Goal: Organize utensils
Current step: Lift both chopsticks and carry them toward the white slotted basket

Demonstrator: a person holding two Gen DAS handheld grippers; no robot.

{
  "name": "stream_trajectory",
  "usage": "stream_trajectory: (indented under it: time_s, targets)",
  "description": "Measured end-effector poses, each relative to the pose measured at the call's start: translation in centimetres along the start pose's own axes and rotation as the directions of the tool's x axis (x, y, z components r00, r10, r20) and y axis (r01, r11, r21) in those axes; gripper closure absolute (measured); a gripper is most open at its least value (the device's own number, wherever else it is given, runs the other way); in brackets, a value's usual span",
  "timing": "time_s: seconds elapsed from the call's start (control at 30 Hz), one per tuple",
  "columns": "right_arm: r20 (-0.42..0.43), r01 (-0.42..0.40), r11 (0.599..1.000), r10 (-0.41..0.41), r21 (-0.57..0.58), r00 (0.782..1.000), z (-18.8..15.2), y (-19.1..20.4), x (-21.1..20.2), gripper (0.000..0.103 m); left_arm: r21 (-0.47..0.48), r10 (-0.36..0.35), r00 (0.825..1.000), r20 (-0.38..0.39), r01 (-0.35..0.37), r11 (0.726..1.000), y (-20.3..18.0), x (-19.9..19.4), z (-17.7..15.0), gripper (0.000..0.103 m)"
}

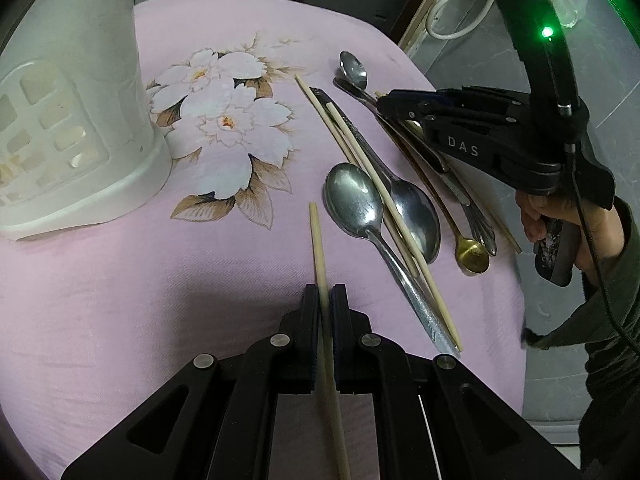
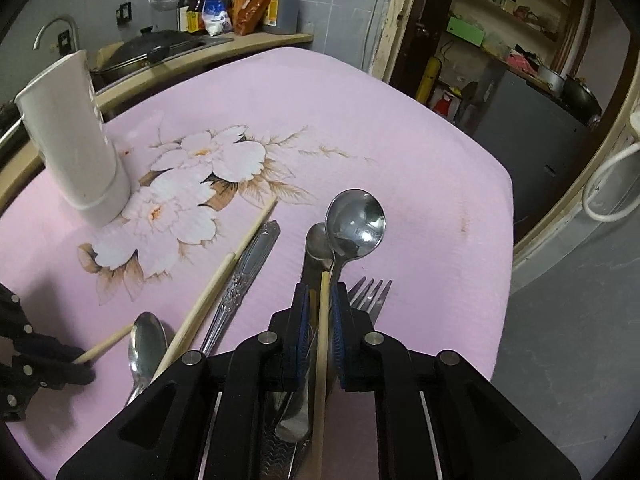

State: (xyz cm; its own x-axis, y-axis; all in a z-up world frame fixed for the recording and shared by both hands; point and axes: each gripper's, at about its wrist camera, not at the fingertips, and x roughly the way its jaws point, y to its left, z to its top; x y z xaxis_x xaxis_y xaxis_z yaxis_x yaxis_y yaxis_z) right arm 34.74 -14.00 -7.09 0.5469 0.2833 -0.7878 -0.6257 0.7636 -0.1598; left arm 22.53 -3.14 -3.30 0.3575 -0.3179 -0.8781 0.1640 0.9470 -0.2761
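The chopstick (image 1: 320,248) in your left gripper (image 1: 325,296) runs lengthwise between the clenched jaws, tip pointing ahead over the pink cloth (image 1: 160,300), so its long axis lines up with the tool. The white utensil holder (image 1: 80,140) stands upright ahead and well off to the left of it. Your right gripper (image 2: 325,300) is clenched on a second chopstick (image 2: 323,320) over the spoons (image 2: 356,224) and fork (image 2: 370,292), farther from the holder; the left hand looks nearer.
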Motion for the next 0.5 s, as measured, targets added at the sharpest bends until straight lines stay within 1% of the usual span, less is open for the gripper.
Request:
stream_trajectory:
  time_s: [0.03, 0.1, 0.13, 0.2, 0.3, 0.4, 0.43, 0.5]
  targets:
    - [0.003, 0.002, 1.000, -0.002, 0.002, 1.000, -0.2, 0.0, -0.1, 0.099, -0.002, 0.000, 1.000, 0.007, 0.000, 1.000, 0.0, 0.0, -0.1, 0.099]
    - [0.022, -0.021, 0.999, 0.020, 0.036, 1.000, -0.6, -0.6, -0.6, 0.100, -0.007, 0.010, 1.000, 0.027, -0.010, 1.000, 0.0, -0.2, -0.4, 0.099]
    - [0.036, -0.036, 0.998, 0.034, 0.058, 0.999, -0.9, -0.8, -0.9, 0.100, -0.017, 0.003, 0.999, 0.033, -0.003, 1.000, 0.2, -0.3, -0.5, 0.100]
    - [0.075, -0.042, 0.995, 0.035, 0.085, 0.997, -1.6, -1.2, -1.8, 0.100, -0.036, -0.017, 0.999, 0.047, 0.018, 0.999, 0.5, -0.5, -0.6, 0.100]
    - [0.129, -0.083, 0.986, 0.065, 0.143, 0.990, -2.6, -1.6, -2.8, 0.100, -0.053, -0.049, 0.995, 0.084, 0.053, 0.997, 1.0, -0.9, -0.8, 0.100]
    - [0.192, -0.125, 0.972, 0.086, 0.198, 0.978, -3.7, -1.9, -4.2, 0.100, -0.048, -0.058, 0.988, 0.143, 0.065, 0.997, 1.3, -1.8, -1.2, 0.101]
    - [0.226, -0.144, 0.966, 0.094, 0.217, 0.970, -4.1, -1.9, -4.8, 0.100, -0.046, -0.060, 0.985, 0.159, 0.068, 0.997, 1.2, -2.0, -1.3, 0.101]
    - [0.271, -0.171, 0.957, 0.104, 0.236, 0.957, -4.6, -1.7, -5.7, 0.100, -0.038, -0.072, 0.974, 0.213, 0.082, 0.996, 1.0, -2.9, -1.5, 0.101]
